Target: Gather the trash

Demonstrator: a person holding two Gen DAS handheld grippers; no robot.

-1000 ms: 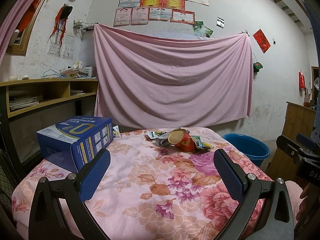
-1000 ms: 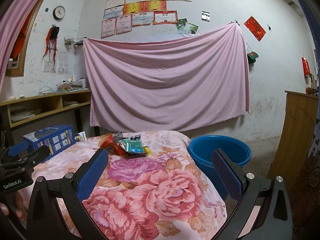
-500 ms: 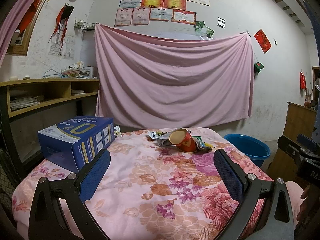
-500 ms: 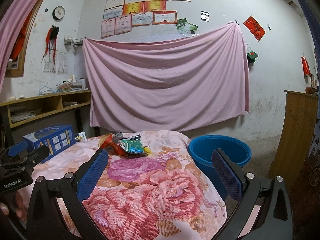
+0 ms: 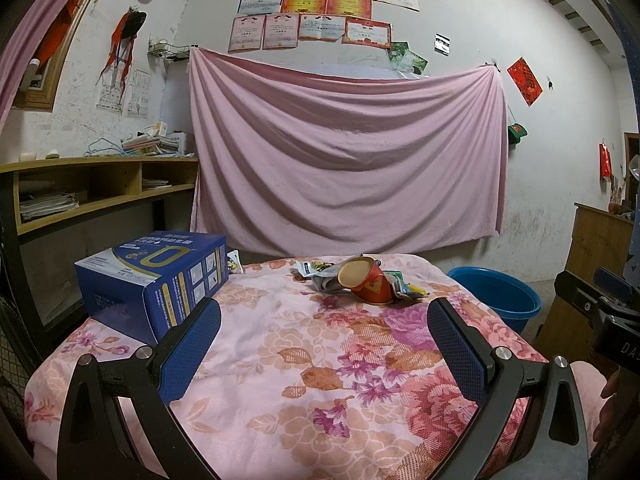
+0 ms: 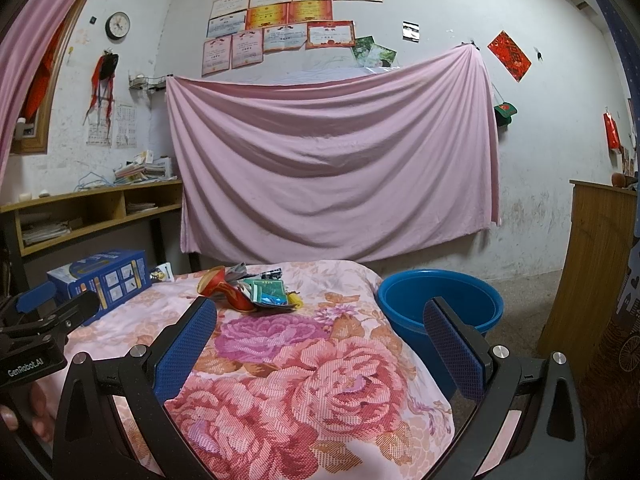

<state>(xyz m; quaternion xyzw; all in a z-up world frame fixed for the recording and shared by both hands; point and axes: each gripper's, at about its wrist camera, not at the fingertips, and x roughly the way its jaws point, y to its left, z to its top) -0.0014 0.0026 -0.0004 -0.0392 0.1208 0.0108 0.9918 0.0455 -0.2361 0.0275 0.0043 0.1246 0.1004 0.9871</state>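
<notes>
A small heap of trash lies at the far end of the floral-covered table (image 5: 320, 360): a tipped red paper cup (image 5: 366, 284) (image 6: 224, 286), grey and white wrappers (image 5: 316, 274), and a green packet (image 6: 270, 294). My left gripper (image 5: 324, 320) hangs open over the near part of the table, well short of the heap, nothing between its blue pads. My right gripper (image 6: 320, 320) is open too, over the table's right side, the heap ahead and to its left. A blue plastic basin (image 6: 440, 308) (image 5: 496, 292) stands on the floor beside the table's right edge.
A blue cardboard box (image 5: 160, 280) (image 6: 100, 280) sits on the table's left side. Wooden shelves (image 5: 88, 196) run along the left wall, a wooden cabinet (image 6: 592, 264) stands at right, and a pink sheet (image 5: 344, 160) hangs behind.
The left view has shifted very slightly; the heap and both open grippers stay where they were.
</notes>
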